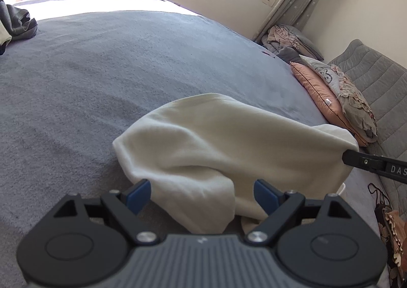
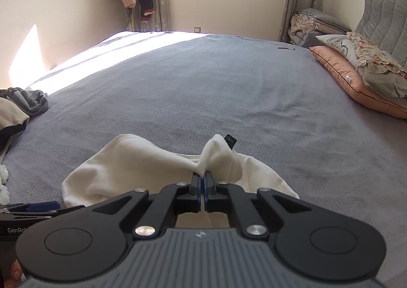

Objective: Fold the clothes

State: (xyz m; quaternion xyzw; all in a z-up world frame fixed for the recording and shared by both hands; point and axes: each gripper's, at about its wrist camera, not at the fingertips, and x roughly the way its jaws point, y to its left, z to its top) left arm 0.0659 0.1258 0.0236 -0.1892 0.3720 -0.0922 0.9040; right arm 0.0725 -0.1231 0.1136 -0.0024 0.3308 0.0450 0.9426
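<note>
A cream garment (image 1: 218,145) lies crumpled on the grey blanket of the bed (image 1: 127,64), near the bed's front edge and closer to the pillow side than to the far left side. The right tool (image 2: 203,175) is clamped on a fold of the cloth, its blue pads pressed together with the fabric pinched between them and pulled up into a small peak; a black label (image 2: 231,141) sticks out beside that peak. In the left wrist view the same tool reaches in from the right edge, gripping the garment's right corner. The left tool (image 1: 202,195) has its jaws spread wide, one on each side of the garment's near edge, not pressing on it. A pile of other clothes (image 2: 25,102) sits at the bed's left edge. Pillows (image 2: 361,69) lie along the right edge.
</note>
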